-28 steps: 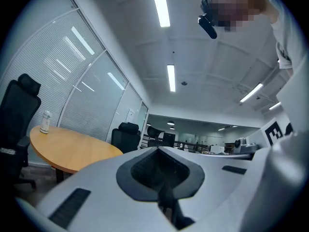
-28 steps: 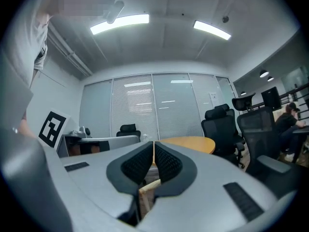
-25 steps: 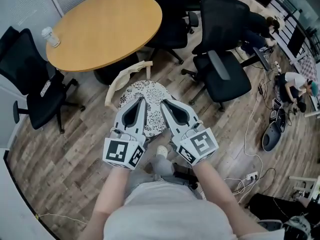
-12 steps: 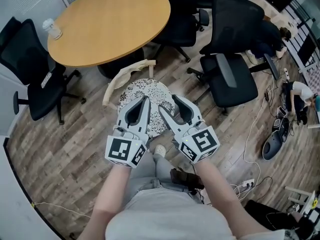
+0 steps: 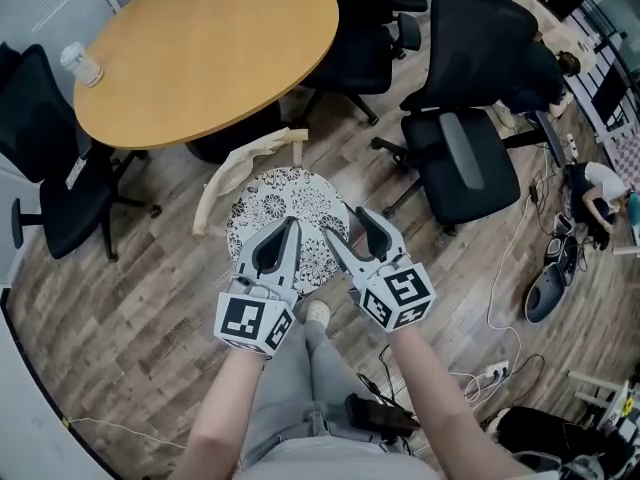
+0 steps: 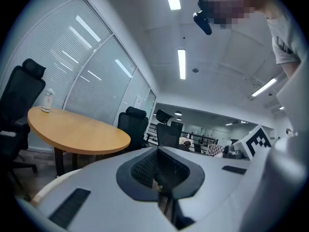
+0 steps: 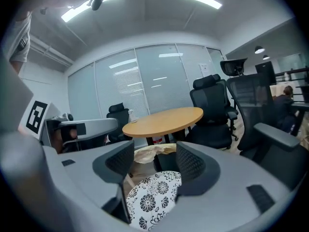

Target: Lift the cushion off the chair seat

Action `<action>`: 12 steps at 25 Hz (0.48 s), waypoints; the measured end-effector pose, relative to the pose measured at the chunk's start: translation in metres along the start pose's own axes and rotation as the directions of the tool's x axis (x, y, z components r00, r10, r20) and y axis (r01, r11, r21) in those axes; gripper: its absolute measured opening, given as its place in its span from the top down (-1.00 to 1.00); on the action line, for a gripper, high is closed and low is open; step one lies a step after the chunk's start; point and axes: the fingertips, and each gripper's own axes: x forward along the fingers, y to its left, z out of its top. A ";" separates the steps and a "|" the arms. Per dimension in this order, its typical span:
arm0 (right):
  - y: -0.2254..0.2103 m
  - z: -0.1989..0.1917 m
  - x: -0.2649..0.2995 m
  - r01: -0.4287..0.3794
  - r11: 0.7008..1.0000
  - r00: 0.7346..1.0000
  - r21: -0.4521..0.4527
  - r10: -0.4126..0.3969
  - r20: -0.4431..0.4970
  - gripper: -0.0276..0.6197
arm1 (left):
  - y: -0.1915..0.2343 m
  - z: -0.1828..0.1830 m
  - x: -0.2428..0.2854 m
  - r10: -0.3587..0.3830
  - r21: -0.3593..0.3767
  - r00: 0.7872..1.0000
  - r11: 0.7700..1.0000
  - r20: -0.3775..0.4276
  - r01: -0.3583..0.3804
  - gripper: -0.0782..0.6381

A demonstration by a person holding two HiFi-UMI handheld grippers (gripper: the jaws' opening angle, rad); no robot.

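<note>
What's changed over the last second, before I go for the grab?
Both grippers came down toward the patterned cushion. The right gripper has just been opening its jaws, nothing gripped. The left gripper stayed shut; the cushion stayed on the chair.

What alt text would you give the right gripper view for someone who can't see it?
The right gripper, its jaws just opened wide and gripping nothing, points at a black-and-white floral cushion. Behind stand a round wooden table and black office chairs.
</note>
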 end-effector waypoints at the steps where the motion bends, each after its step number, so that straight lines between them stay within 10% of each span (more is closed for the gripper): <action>1: -0.006 -0.008 0.005 0.006 1.000 1.000 0.008 -0.006 -0.007 0.07 | 0.003 -0.007 0.005 -0.002 -0.007 1.000 1.000 -0.006 0.002 0.78; 12: -0.072 -0.106 0.058 0.069 0.995 0.992 0.067 -0.062 -0.109 0.07 | 0.036 -0.101 0.040 -0.011 -0.058 0.997 0.998 -0.079 0.006 0.78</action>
